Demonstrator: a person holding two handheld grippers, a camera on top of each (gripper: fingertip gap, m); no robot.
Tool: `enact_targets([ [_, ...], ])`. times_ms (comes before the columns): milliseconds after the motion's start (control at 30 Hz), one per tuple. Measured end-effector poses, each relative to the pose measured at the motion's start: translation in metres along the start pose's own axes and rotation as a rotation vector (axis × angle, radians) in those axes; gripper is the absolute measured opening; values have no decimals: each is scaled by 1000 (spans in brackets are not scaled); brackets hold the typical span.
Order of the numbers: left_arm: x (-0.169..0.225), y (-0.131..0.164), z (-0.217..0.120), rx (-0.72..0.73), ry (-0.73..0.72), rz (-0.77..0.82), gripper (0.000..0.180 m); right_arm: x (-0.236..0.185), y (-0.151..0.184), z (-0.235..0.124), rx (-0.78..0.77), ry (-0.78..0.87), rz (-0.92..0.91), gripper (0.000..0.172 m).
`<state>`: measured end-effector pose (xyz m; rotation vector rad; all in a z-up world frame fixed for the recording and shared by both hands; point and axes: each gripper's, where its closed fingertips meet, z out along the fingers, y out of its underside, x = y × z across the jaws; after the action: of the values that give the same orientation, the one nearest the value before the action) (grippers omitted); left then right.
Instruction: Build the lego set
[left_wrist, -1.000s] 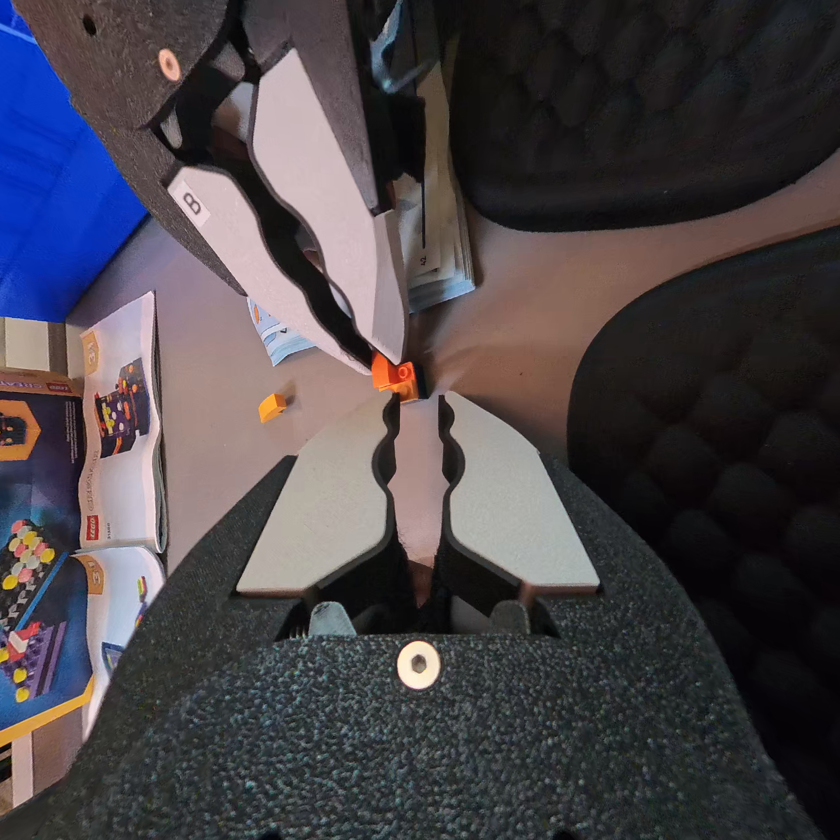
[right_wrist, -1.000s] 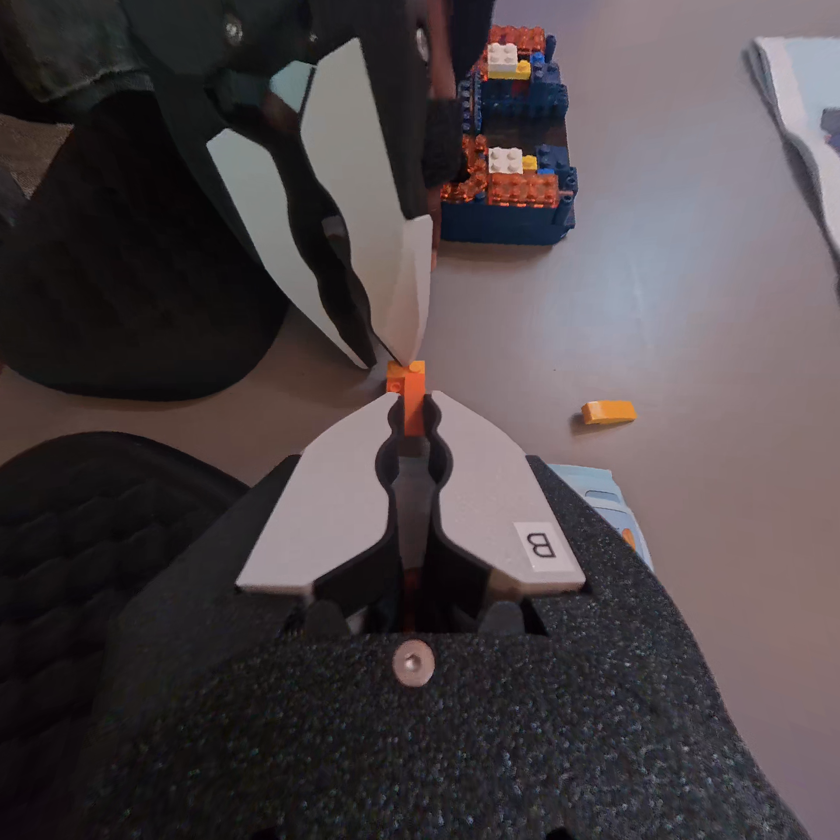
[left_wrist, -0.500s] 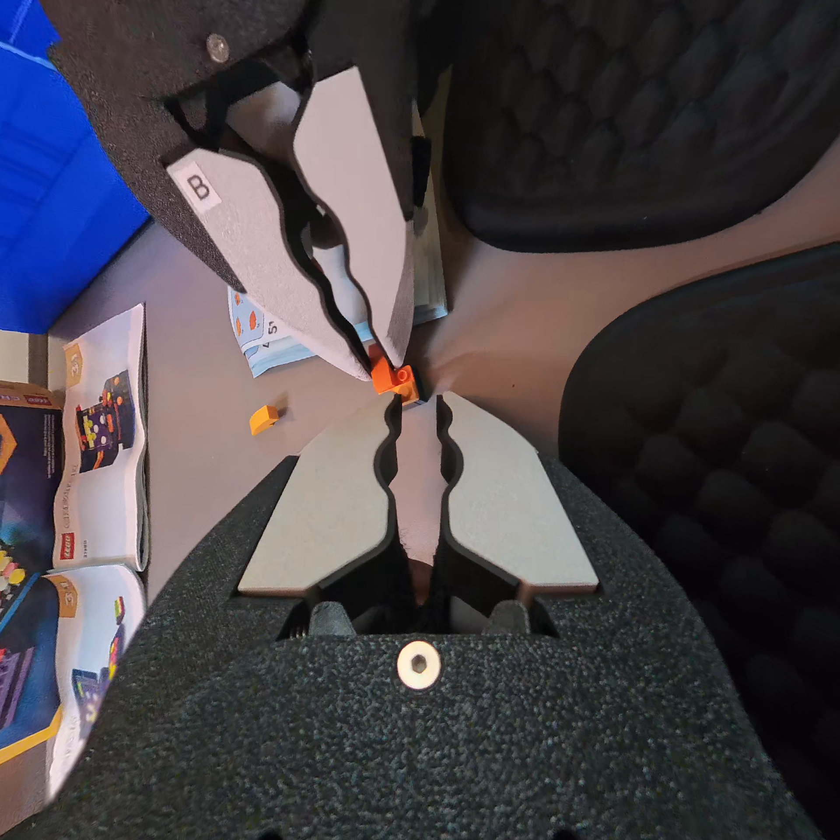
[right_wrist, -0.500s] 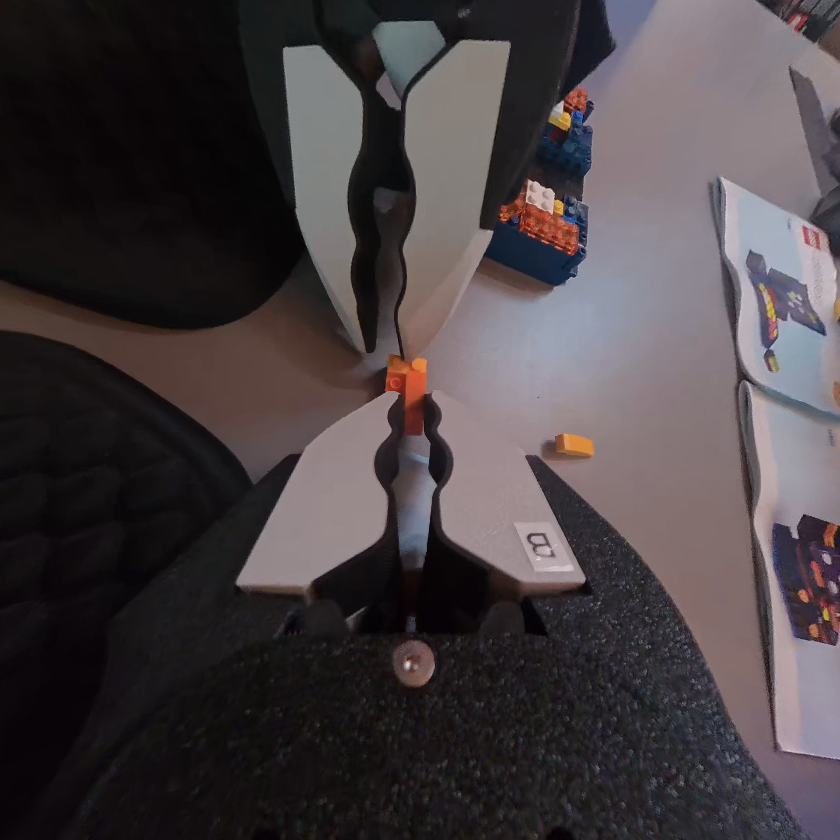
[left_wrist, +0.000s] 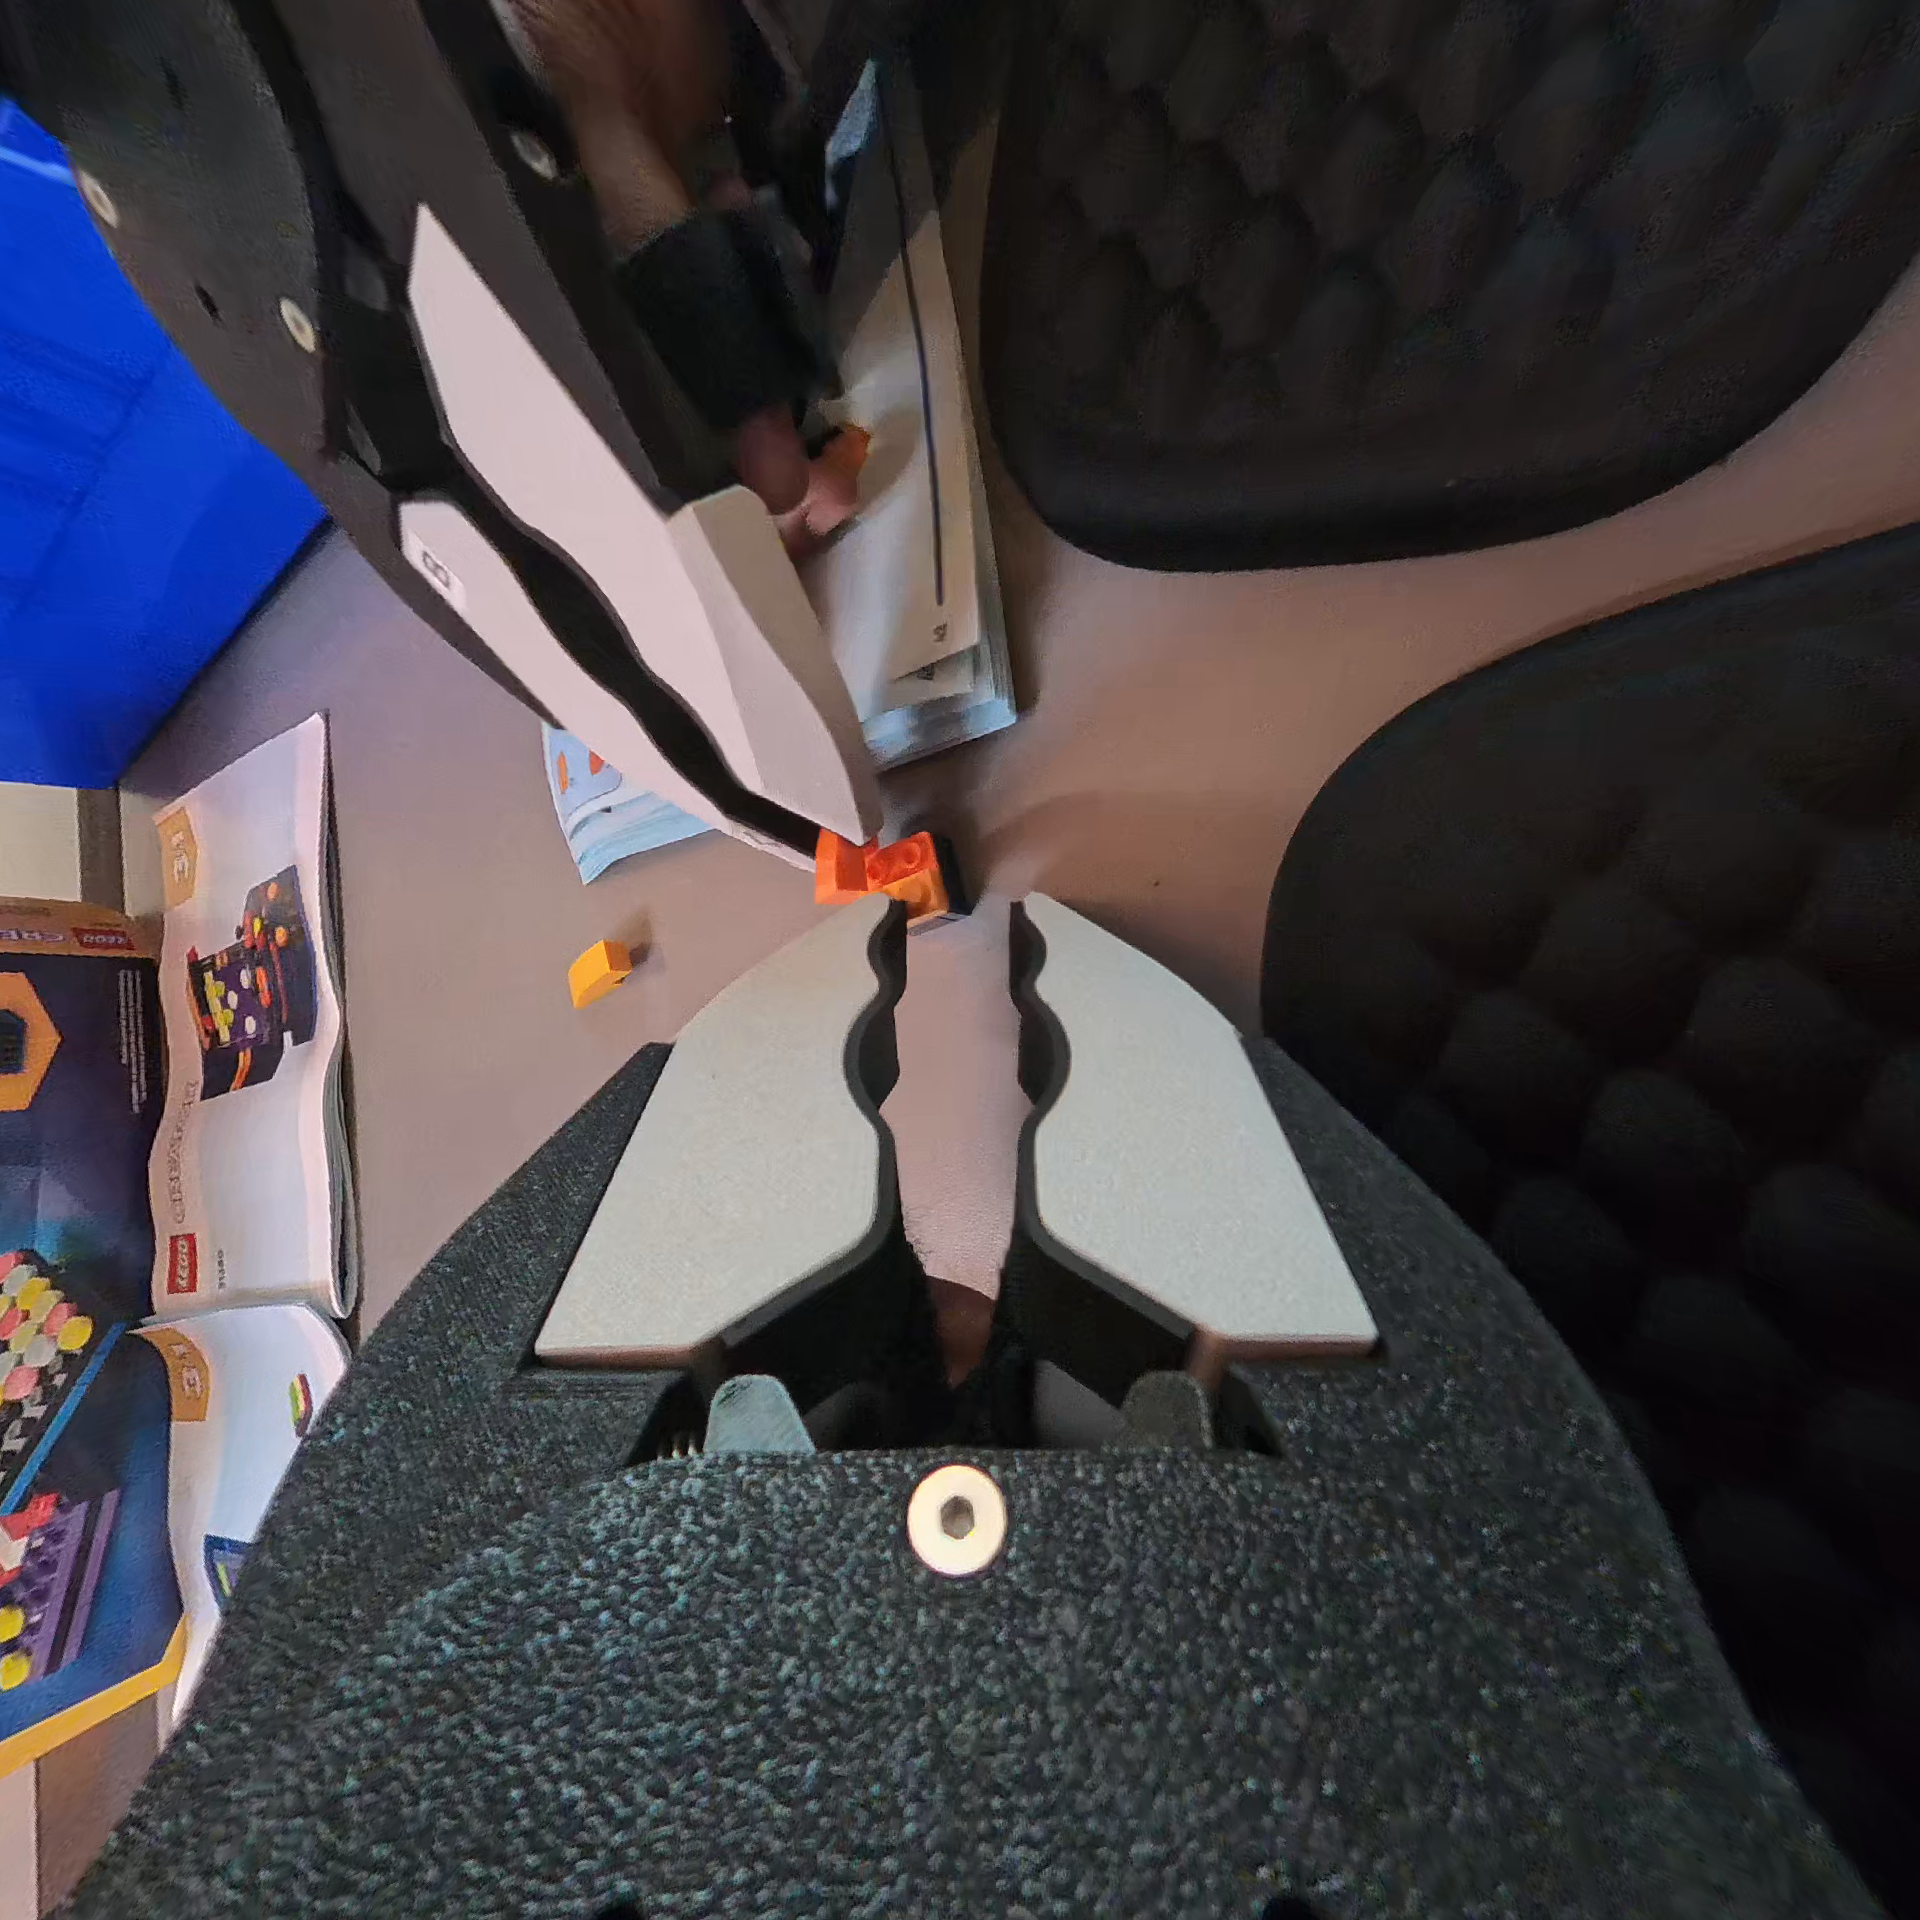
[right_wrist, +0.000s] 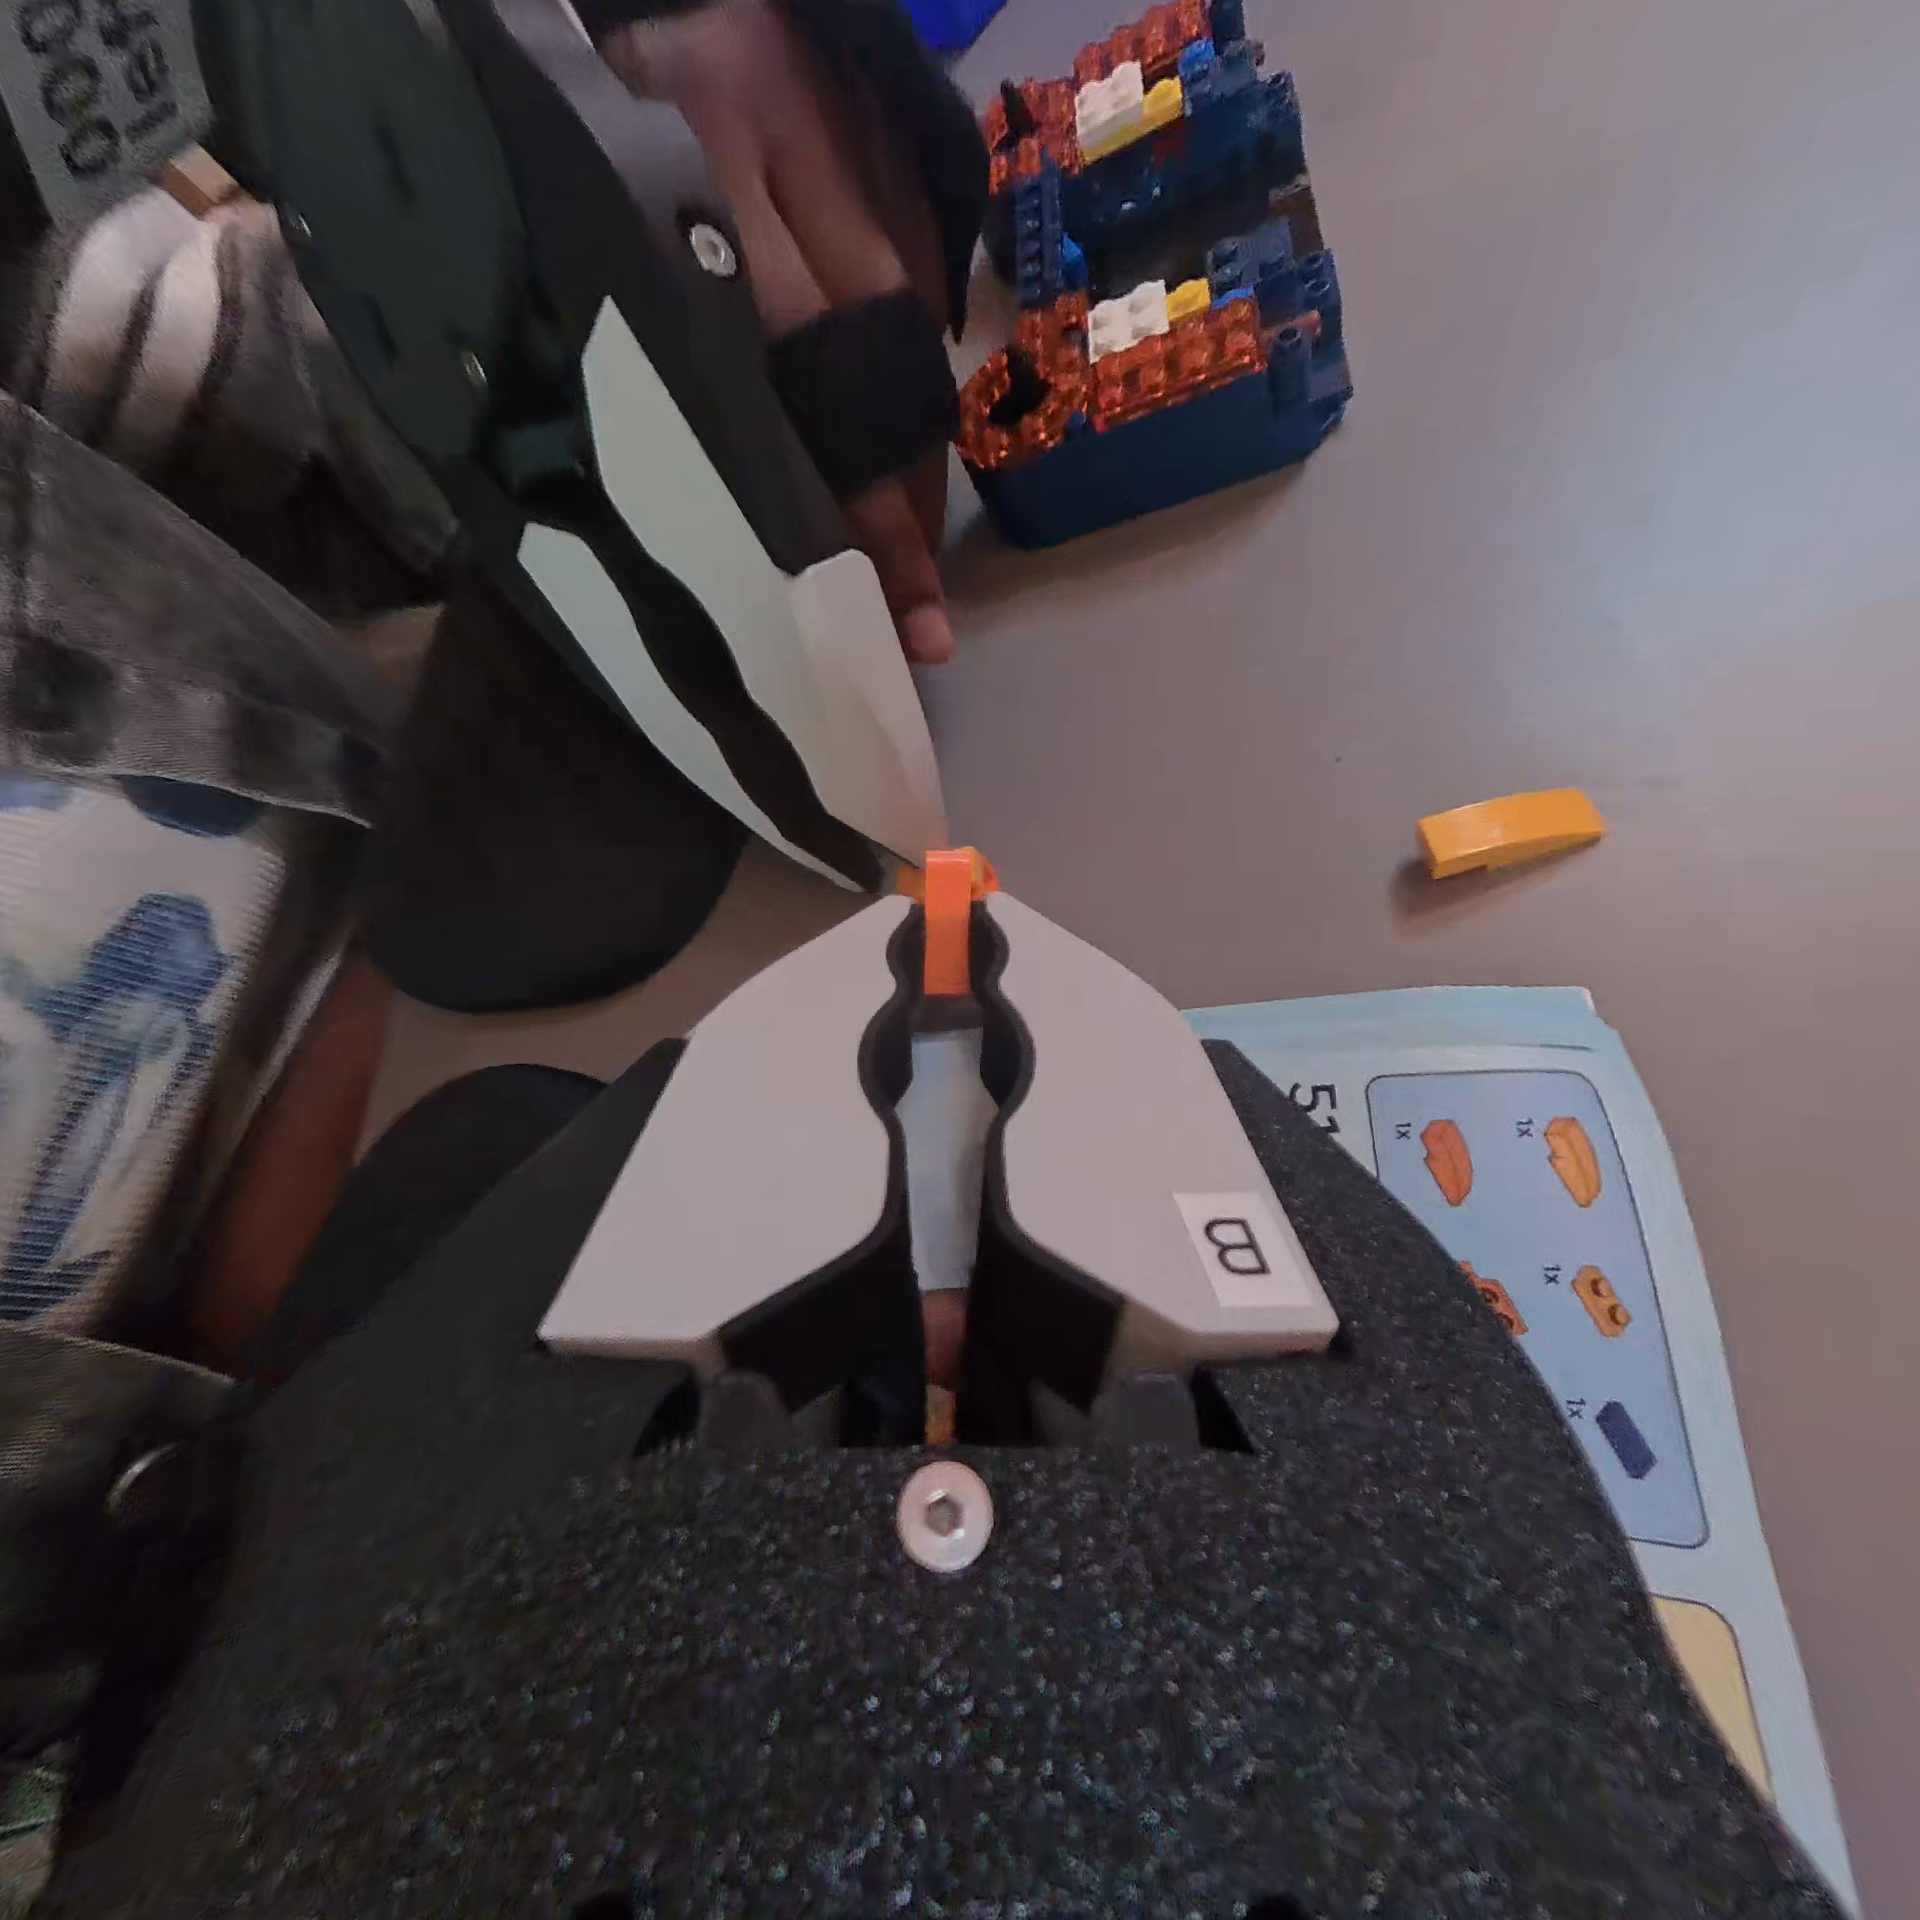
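Right gripper (right_wrist: 943, 914) pinches orange brick (right_wrist: 945, 925), pads pressing both sides. Left gripper (left_wrist: 951, 914) spread, holds nothing; small orange-and-black brick cluster (left_wrist: 906, 871) at its left fingertip, touching orange brick.

Black speckled gripper (right_wrist: 943, 914), grey fingers (right_wrist: 769, 1143)

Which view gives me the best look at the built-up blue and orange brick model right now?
The right wrist view. The brick model stands whole on the table at upper right, its blue walls, clear orange bricks and white and yellow pieces showing, beyond the loose yellow curved piece. The left wrist view does not show the model at all.
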<state>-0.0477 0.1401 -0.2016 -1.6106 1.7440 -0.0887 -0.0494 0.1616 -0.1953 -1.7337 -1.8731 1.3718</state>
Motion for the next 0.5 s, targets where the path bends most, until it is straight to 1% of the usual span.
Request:
enact_targets([
  [100, 1, 0, -1, 8, 20, -12, 21, -2, -7, -3, 30, 27, -76, 8],
  [200, -2, 1, -3, 23, 19, -35, 29, 1, -9, -6, 25, 101, -186, 8],
  [333, -10, 0, -11, 65, -7, -76, 29, 2, -12, -1, 1, 169, -297, 8],
  [433, -13, 1, -12, 60, -20, -75, 31, 5, -8, 3, -42, 187, -222, 8],
  [500, -14, 4, -9, 46, -29, -56, 34, 9, -6, 2, -63, 240, -152, 8],
])
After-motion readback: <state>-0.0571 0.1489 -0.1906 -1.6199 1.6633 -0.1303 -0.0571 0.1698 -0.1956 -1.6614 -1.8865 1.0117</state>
